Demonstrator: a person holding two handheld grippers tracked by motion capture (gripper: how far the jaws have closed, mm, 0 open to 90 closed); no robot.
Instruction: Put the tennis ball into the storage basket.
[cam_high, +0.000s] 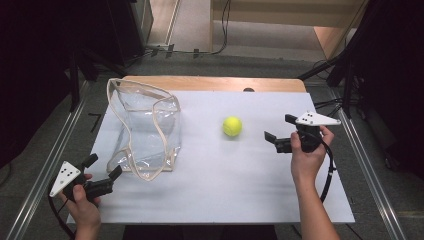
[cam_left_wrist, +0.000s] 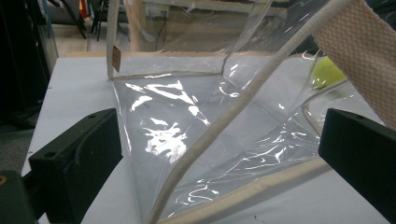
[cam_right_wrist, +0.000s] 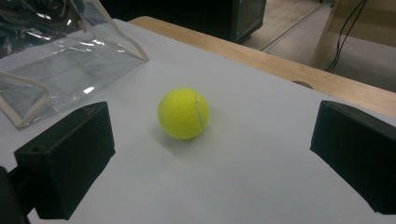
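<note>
While the clear bag (cam_left_wrist: 187, 140) looms between spread left fingers (cam_left_wrist: 74, 163), the tennis ball (cam_right_wrist: 183, 113) between released right fingers (cam_right_wrist: 65, 158).

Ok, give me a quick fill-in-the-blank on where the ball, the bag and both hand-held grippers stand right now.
1. The tennis ball lies on the white sheet, ____ the clear bag.
2. The right hand-held gripper has its jaws ____, pointed at the ball.
3. The left hand-held gripper is open beside the ____.
4. The bag's trim is ____ in colour.

Missing words: outside; open; bag; beige
</note>
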